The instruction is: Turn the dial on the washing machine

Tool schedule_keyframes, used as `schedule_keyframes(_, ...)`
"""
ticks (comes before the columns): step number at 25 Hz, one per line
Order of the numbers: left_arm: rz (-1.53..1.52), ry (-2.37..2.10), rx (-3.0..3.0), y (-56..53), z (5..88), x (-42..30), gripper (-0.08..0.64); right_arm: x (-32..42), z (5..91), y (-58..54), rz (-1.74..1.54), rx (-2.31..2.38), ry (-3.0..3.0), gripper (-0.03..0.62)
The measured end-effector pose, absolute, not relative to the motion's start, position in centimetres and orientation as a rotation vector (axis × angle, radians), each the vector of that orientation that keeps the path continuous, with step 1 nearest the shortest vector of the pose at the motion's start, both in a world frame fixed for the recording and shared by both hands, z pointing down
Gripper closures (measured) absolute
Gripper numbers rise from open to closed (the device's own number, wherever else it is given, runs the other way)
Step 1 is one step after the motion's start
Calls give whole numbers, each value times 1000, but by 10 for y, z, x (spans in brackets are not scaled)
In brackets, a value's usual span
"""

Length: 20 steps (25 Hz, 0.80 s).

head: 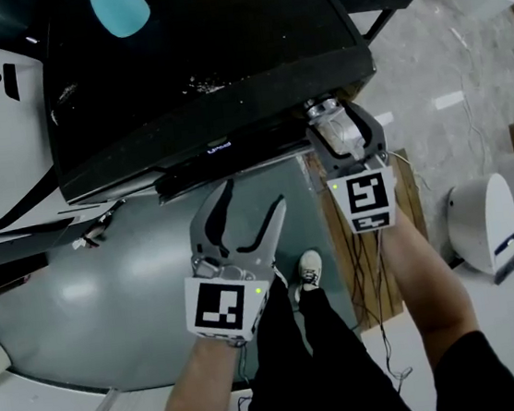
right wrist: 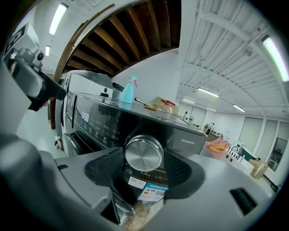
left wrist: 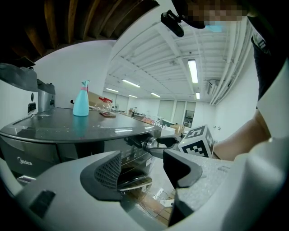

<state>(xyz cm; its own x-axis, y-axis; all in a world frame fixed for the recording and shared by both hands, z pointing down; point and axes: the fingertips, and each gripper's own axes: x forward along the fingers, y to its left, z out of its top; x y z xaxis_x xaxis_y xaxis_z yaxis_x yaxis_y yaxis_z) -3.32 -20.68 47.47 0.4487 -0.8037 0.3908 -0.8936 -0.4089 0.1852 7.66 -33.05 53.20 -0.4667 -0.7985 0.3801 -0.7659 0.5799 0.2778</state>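
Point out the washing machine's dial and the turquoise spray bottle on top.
dial (right wrist: 143, 153), right gripper view, centre of its metal face
spray bottle (left wrist: 81, 103), left gripper view, its turquoise body

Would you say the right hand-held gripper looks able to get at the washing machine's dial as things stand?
Probably yes: the right hand-held gripper is at the dial, its open jaws either side of it, with nothing else between them.
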Motion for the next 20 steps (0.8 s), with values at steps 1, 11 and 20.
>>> schedule_keyframes(1,342,-1438,2337,-206,476,-33,287,77,534,-331,-90,1255,-2337,310)
schedule_keyframes(11,335,-1447,2330,-205,479,-34,287,79,539,-332,90,1315,-2392,330)
schedule_keyframes(20,333,-1450,2332,-205,477,-37,287,88,544,-335,622,1408,-2555,328)
